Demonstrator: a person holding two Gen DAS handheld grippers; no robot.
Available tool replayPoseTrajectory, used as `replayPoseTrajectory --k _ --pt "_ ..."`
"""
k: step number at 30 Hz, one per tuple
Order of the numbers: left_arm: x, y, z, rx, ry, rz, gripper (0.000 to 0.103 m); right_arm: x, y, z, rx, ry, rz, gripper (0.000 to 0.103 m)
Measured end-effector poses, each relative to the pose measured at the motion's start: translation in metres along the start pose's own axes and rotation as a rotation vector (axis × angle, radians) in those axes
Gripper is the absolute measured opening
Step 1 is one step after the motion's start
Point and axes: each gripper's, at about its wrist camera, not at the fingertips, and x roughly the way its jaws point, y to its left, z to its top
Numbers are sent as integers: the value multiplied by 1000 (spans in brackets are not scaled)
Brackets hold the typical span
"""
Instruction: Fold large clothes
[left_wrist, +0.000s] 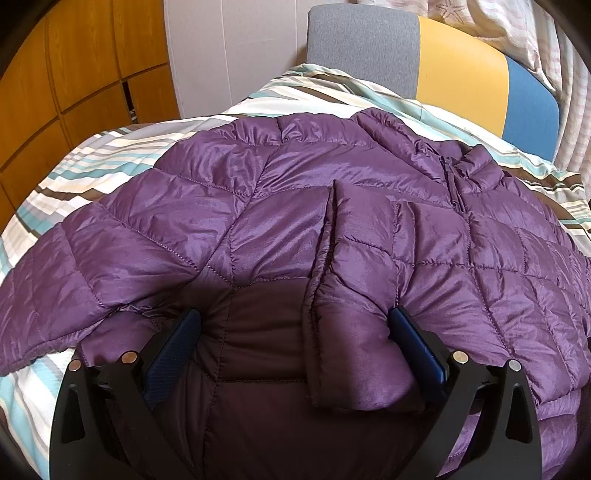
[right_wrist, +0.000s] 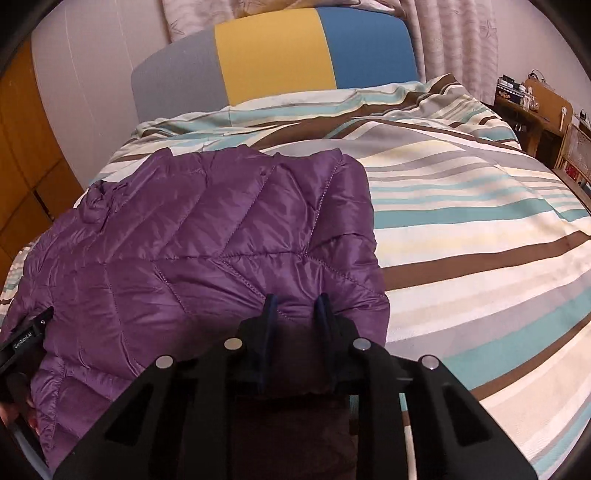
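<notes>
Pinching the purple puffer jacket (right_wrist: 207, 240) on the striped bed (right_wrist: 480, 221) to start our fold.
We close our right gripper (right_wrist: 297, 306) narrowly on its near-edge hem; our left gripper (left_wrist: 295, 332) stands wide, straddling the folded sleeve (left_wrist: 354, 295) without squeezing.

The jacket (left_wrist: 258, 206) lies spread on the bedcover (right_wrist: 461, 221), toward the bed's left side in the right wrist view, with bare cover to its right. A sleeve (left_wrist: 354, 295) is folded over the jacket's body. The headboard (right_wrist: 273, 55) stands behind the bed, curtains (right_wrist: 454, 40) behind that. A cabinet (left_wrist: 74, 74) stands left of the bed, a desk (right_wrist: 535, 110) at far right. The left gripper (left_wrist: 295, 339) straddles the sleeve; the right gripper (right_wrist: 297, 310) sits at the jacket's near edge.
</notes>
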Motion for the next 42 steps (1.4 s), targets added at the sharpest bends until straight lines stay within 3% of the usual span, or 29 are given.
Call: replayPoseTrajectory --k 8,20,26,30,33,42 --pt "1 0 0 0 2 -1 100 5 12 -5 -64 -14 -72 23" --pt "0 2 3 -7 28 -15 100 6 13 -5 -74 -18 -86 23" --pt "-17 18 2 -50 51 -129 100 6 12 -5 -75 -18 -85 23" --pt "-42 47 -1 -131 22 -187 100 6 13 -5 -76 -18 -86 23" --pt "-61 75 -6 -184 -27 -184 100 6 13 -5 -76 -18 -87 23" --pt "-97 192 -34 -424 -111 -53 100 5 12 -5 -79 -18 -89 23"
